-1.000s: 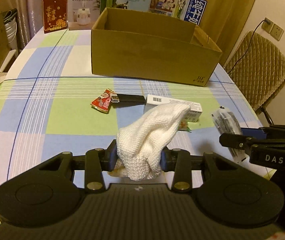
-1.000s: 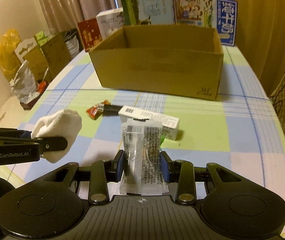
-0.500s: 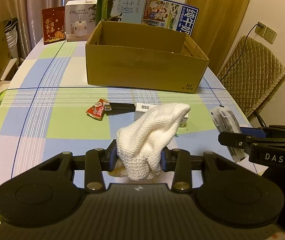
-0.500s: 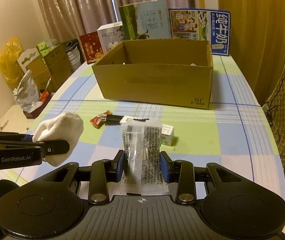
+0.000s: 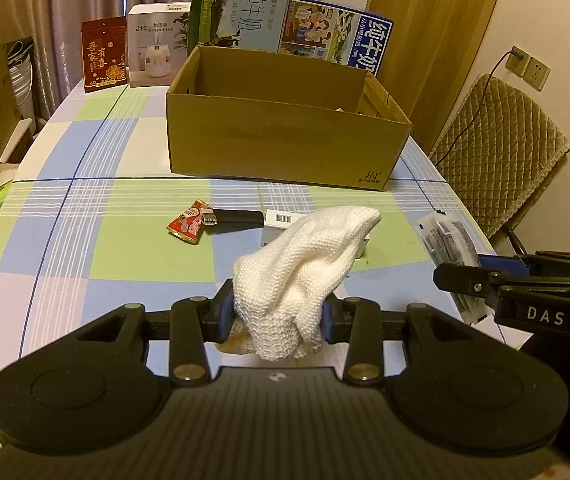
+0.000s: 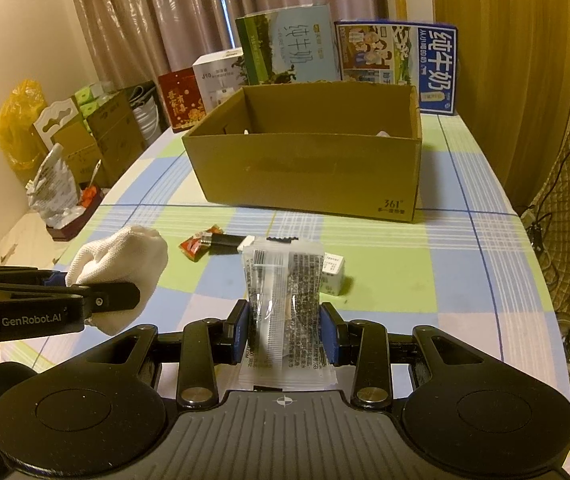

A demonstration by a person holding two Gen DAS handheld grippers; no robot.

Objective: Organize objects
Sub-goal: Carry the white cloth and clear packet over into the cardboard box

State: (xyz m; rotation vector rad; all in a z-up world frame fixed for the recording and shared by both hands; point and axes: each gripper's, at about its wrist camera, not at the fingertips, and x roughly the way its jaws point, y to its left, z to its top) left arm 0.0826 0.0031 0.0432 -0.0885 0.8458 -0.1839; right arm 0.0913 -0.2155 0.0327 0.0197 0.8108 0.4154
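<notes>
My left gripper [image 5: 277, 314] is clamped on a white knitted cloth [image 5: 309, 264], whose long axis runs up and forward-right from the pads. My right gripper [image 6: 285, 334] pinches a clear printed packet [image 6: 285, 300], standing upright, long axis vertical. Both hang above the checked tablecloth [image 5: 125, 248]. Beyond lie a red candy wrapper [image 5: 187, 226], a black stick [image 5: 237, 216] and a small white box [image 6: 333, 272], possibly a carton. The open cardboard box [image 5: 281, 144] sits farther off than a second ago; I have pulled back.
</notes>
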